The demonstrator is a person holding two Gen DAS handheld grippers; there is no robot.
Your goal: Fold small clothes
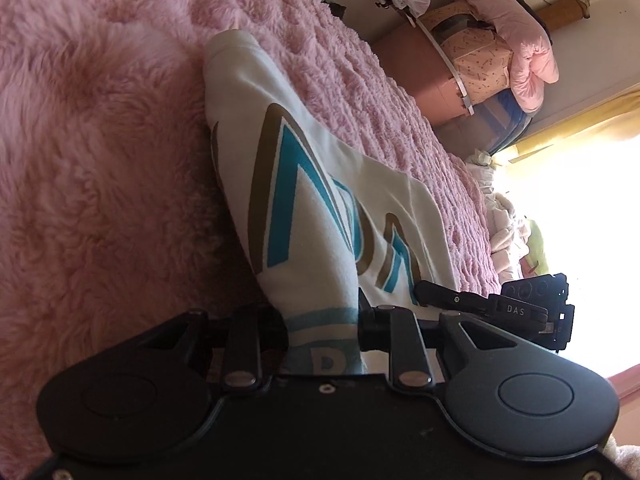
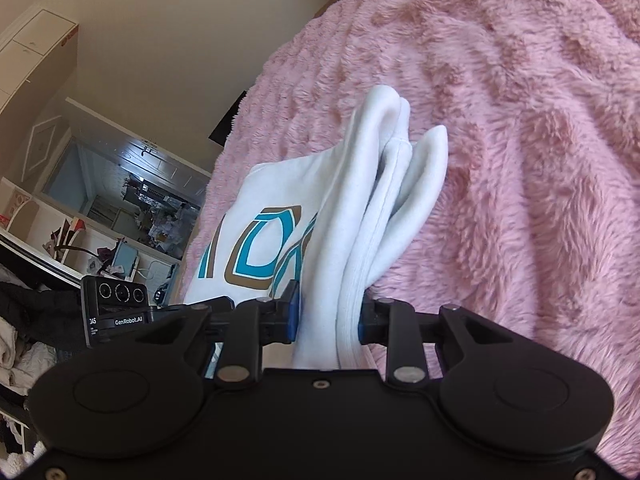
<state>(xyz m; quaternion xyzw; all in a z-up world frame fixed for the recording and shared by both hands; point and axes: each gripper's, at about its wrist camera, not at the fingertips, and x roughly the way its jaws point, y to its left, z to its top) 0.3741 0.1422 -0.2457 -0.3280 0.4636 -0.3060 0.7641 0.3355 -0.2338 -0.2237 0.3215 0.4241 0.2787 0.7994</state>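
In the left wrist view we see the fluffy pink blanket [image 1: 92,168] filling the left side, its long pile running up to a more ribbed pink stretch toward the top. Against it hangs the white garment [image 1: 320,208], printed with teal and brown shapes, reaching from the upper middle down into our left gripper [image 1: 324,332]. The 2 fingers are closed tight on a bunched, teal-banded edge of the cloth, with no free gap between them. Just right of that, the other gripper [image 1: 536,312] shows with its black body near the garment's lower edge. Farther right and well apart, a pile of pink bedding [image 1: 516,36] rests on a stack by the wall, beside a yellow curtain [image 1: 580,128] and a very bright window.

In the right wrist view, on the left we see a white cabinet [image 2: 36,60] and a cluttered shelf [image 2: 120,240]; below them sits the left tool's black body [image 2: 116,312]. Toward the middle, the printed panel of the same garment [image 2: 260,232] hangs beside several thick white folds [image 2: 384,184]. Our right gripper [image 2: 330,320] is clamped on those gathered layers, fingers pressing both sides of the bundle. The pink blanket [image 2: 520,140] covers everything to the right.
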